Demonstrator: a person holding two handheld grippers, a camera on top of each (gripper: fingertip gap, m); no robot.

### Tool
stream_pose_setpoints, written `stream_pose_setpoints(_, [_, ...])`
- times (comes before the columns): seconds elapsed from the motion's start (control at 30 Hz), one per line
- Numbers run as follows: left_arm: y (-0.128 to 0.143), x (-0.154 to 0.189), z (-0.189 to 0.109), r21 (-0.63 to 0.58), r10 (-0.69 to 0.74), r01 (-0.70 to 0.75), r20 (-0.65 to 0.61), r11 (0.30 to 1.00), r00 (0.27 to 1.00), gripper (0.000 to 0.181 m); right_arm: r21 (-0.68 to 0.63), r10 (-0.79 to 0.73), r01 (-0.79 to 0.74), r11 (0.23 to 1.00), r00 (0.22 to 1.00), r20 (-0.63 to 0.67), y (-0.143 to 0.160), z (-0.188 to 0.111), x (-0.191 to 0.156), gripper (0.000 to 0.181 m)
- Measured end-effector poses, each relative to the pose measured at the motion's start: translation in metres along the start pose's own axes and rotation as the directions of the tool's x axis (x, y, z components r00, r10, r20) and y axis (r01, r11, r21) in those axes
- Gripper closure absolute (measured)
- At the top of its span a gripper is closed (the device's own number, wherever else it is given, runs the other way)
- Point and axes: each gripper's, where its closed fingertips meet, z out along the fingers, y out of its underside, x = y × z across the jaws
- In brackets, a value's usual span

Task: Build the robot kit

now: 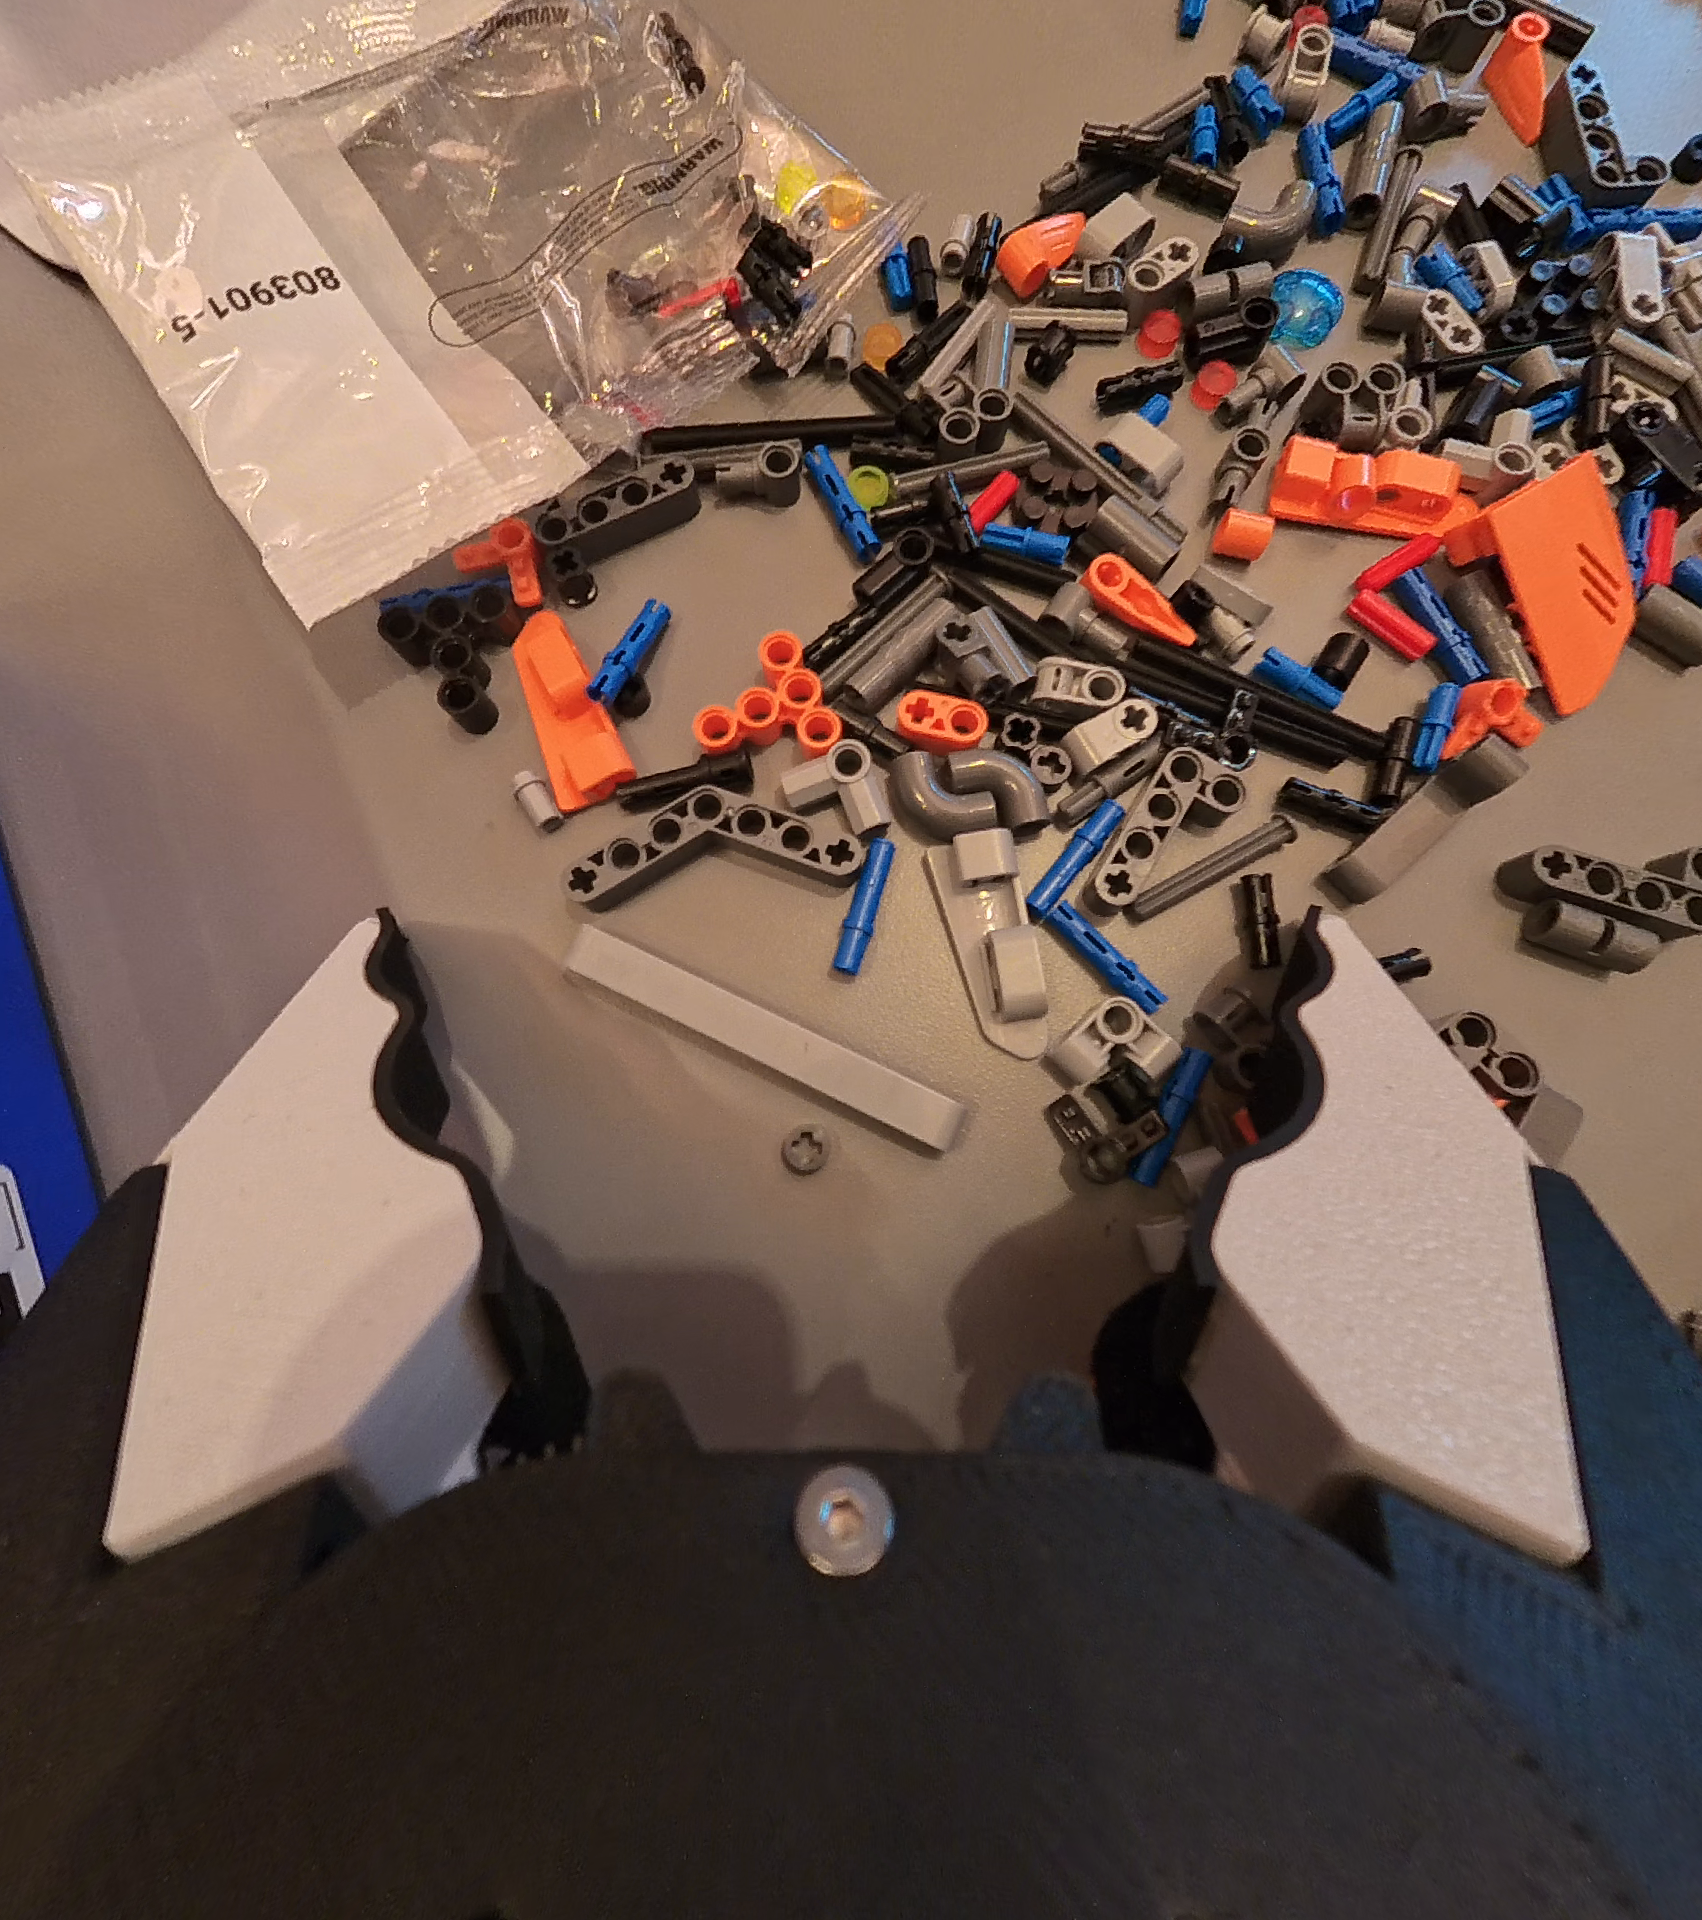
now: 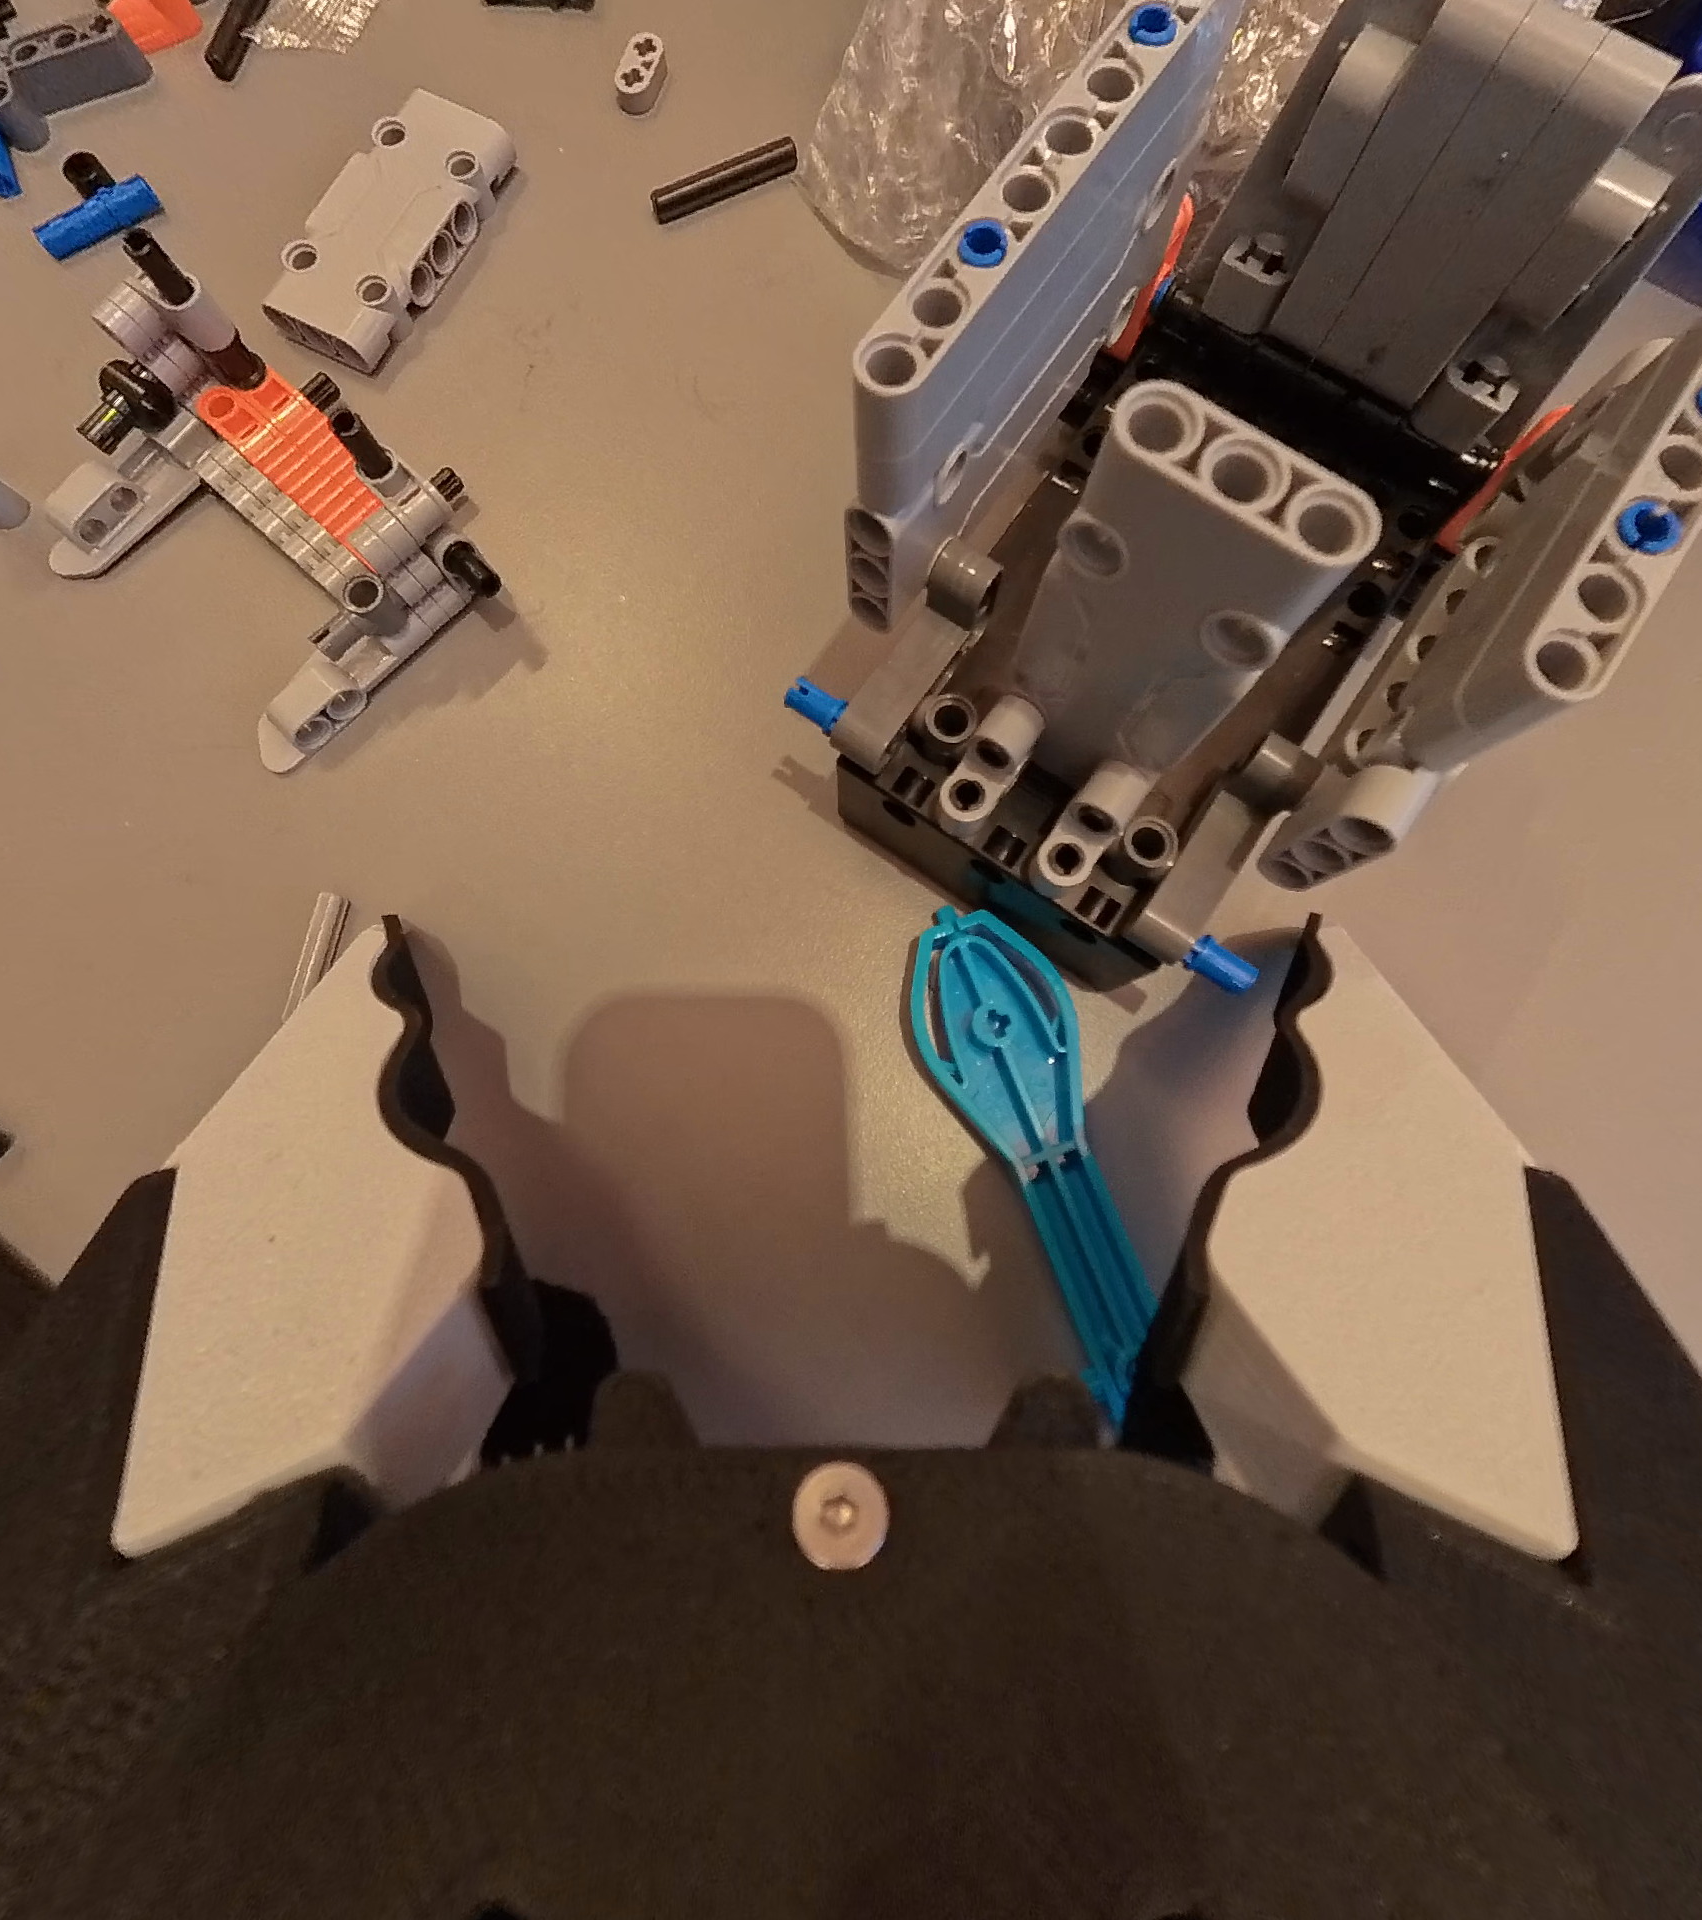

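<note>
Right wrist view. The largest thing before my right claw is the grey model, a part-built frame of holed beams standing on the counter, just beyond my right-hand finger. I judge it stiff and light for its bulk, but pressed together only by pins, so a grip across its two side beams looks safer than a pull on any single beam. To the left, well apart, lies a smaller build with an orange ribbed panel; it looks rigid and flat enough to take by its edges. A teal tool, thin and probably springy, lies on the counter between my fingers, its handle running back beside the right one; whether it touches that finger I cannot tell. My right claw stands wide open and grips nothing.

Left wrist view. My left claw is likewise wide open and empty, hovering at the near edge of a heap of loose parts: pins, axles and beams, hard, smooth and light, apt to skid. A crinkled clear bag lies beyond. Nearest, between my fingers, is a flat grey strip, best taken across its narrow width.
</note>
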Motion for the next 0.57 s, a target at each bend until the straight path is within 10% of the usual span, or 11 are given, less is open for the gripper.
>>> stream_pose_setpoints(0.57, [0.000,0.000,0.000,-0.002,0.000,0.000,0.001,1.000,1.000,0.026,0.003,0.001,-0.001,1.000,1.000,0.001,-0.001,-0.001,0.002,0.026])
